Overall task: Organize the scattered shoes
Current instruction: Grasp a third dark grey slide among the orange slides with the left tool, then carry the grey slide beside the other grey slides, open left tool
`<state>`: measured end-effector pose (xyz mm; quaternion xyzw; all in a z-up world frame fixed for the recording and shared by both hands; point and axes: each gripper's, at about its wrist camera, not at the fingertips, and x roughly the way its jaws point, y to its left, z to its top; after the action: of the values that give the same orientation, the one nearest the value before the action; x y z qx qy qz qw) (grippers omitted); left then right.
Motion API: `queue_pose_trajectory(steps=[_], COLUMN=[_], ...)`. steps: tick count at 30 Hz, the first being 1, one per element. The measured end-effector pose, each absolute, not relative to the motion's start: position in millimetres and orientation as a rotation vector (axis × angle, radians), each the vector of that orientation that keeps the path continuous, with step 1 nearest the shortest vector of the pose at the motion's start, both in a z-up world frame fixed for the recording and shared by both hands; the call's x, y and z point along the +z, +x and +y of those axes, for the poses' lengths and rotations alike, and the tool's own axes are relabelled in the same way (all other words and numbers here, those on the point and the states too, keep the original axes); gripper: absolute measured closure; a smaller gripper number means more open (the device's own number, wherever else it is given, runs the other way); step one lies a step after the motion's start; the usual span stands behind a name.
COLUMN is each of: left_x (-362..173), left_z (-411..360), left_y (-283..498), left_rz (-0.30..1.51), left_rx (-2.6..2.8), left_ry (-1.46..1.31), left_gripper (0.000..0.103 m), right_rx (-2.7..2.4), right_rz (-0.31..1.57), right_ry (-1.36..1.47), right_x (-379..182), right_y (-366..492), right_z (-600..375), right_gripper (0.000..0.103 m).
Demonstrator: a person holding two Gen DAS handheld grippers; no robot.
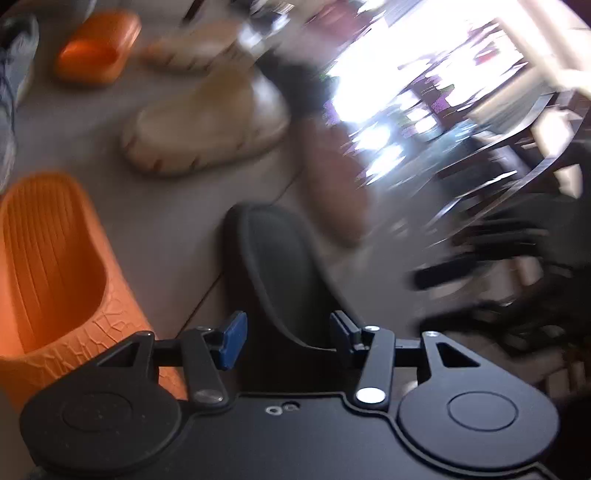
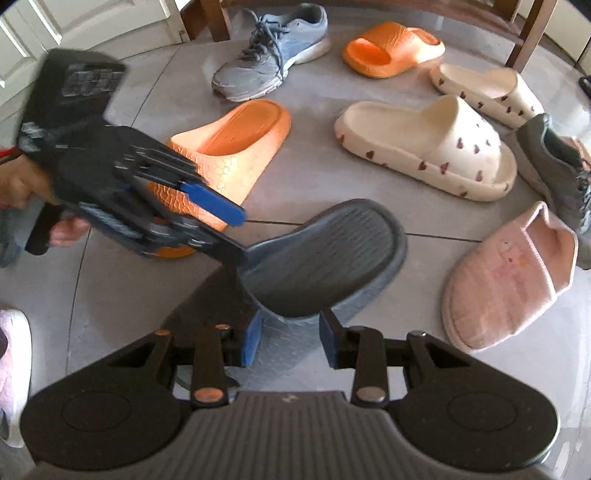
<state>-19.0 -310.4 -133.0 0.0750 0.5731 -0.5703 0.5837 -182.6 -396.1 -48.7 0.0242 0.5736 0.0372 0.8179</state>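
A dark grey slide (image 2: pixel 325 258) hangs tilted above the tiled floor. My right gripper (image 2: pixel 291 341) is shut on its strap end, a blue pad pressing each side. From the left, a hand brings in my left gripper (image 2: pixel 245 236). Its lower finger touches the slide's other end, while the blue upper finger (image 2: pixel 214 203) stands clear of it. In the blurred left wrist view the same slide (image 1: pixel 273 258) runs forward between the jaws of my left gripper (image 1: pixel 288 339).
Shoes lie scattered on the floor: two orange slides (image 2: pixel 236 147) (image 2: pixel 391 48), a grey-blue sneaker (image 2: pixel 273 51), two cream slides with hearts (image 2: pixel 424 147) (image 2: pixel 487 88), a pink slipper (image 2: pixel 506 280) and a dark sneaker (image 2: pixel 554 162). Chair legs (image 2: pixel 528 33) stand behind.
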Motion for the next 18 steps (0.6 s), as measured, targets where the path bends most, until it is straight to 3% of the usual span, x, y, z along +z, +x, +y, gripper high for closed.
queue_pose_trajectory(steps=[5, 9, 18], left_x=[-145, -150, -153], left_z=[-332, -323, -202], left_y=[-30, -38, -84], left_rz=[1.368, 1.42, 1.419], left_rx=[-1.31, -1.379, -1.5], left_ry=[0.284, 0.287, 0.458], left_gripper=[0.061, 0.081, 0.082], right_rx=[0.093, 0.123, 0.146], right_rz=[1.217, 1.202, 1.112], right_ry=[0.061, 0.0, -0.065], right_x=[-51, -51, -45], right_y=[-195, -194, -162], right_z=[-396, -392, -395], right_gripper=[0.063, 0.062, 0.06])
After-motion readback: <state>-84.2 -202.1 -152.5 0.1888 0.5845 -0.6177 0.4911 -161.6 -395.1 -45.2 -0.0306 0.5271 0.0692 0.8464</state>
